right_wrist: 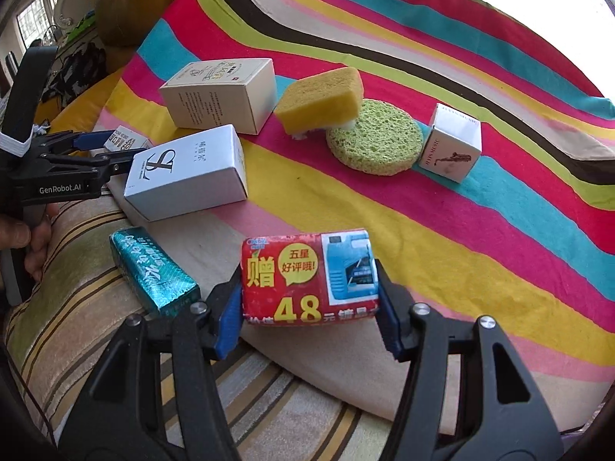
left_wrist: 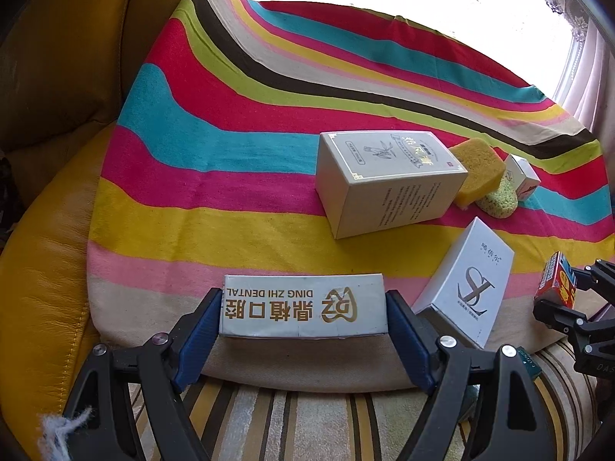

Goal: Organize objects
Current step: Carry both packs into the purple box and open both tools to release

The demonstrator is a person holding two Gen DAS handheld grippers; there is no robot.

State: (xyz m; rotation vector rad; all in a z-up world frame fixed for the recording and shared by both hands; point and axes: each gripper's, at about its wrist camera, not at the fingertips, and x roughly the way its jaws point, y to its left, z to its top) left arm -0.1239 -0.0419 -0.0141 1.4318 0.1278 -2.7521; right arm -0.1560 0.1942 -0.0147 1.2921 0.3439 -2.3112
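Left gripper (left_wrist: 303,317): jaws fairly wide, blue pads pressed on both short ends of the dental box (left_wrist: 303,307), which spans the gap crosswise; gripped end to end, probably so the long box stays level when lifted.
Right gripper (right_wrist: 309,303): jaws about half closed, pads against both sides of the red packet (right_wrist: 307,274), print facing the camera; a side grip suits its soft, squashy wrapper.
Surface: striped cloth (left_wrist: 230,146) over a yellow leather seat (left_wrist: 42,269); both held things sit at the cloth's near edge, right at the jaws.
Ahead of the left jaws: large white box (left_wrist: 388,180), well apart; white monogram box (left_wrist: 469,284) just to their right.
Left of the right jaws: teal packet (right_wrist: 152,269), off the cloth on a striped cushion (right_wrist: 84,307).
Far from the right jaws: yellow sponge (right_wrist: 321,98) leaning on the round green sponge (right_wrist: 374,138), small white cube box (right_wrist: 451,142) just beside.
Count: four boxes, two sponges, two packets.
Judgement: both grips look ready for lifting; sorting has barely begun, since things lie scattered.
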